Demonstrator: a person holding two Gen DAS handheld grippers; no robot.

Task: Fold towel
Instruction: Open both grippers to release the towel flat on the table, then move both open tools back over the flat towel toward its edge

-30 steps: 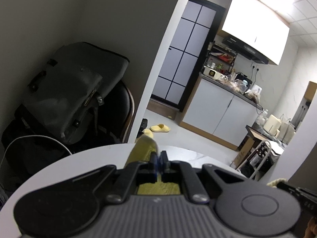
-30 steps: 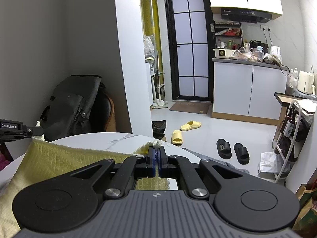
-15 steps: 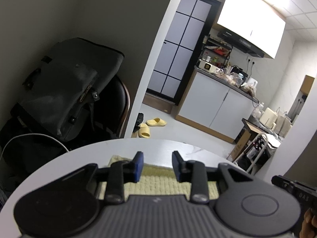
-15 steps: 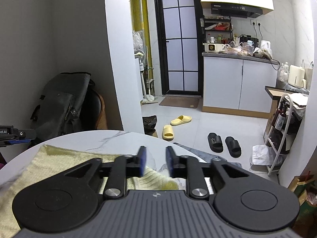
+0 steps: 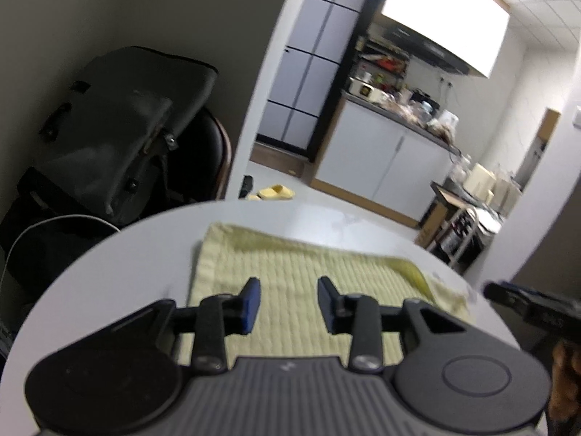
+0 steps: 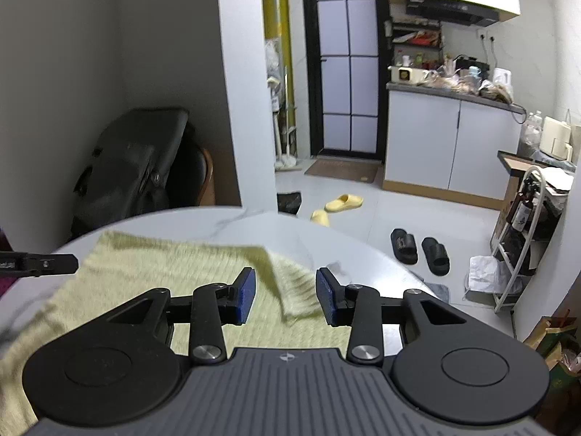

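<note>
A pale yellow waffle-weave towel (image 5: 290,276) lies spread on the round white table (image 5: 138,254). My left gripper (image 5: 288,303) hovers over the towel's near part; its jaws are opening and nothing is between them. In the right wrist view the towel (image 6: 163,269) has a folded-over corner (image 6: 290,287) that lies loose in the gap of my right gripper (image 6: 285,299), whose jaws are opening too, and the pads do not press on it. The right gripper's tip (image 5: 526,301) shows at the right edge of the left wrist view, and the left gripper's tip (image 6: 40,263) at the left edge of the right wrist view.
A dark bag (image 5: 120,127) rests on a chair behind the table's left side. A white pillar (image 6: 247,109) stands past the far edge. Slippers (image 6: 417,247) lie on the kitchen floor, and a wire rack (image 6: 523,236) stands at the right.
Both grippers were shut on raised towel corners; both have opened and let go. The towel has dropped flat onto the table, and both grippers have drawn back over it.
</note>
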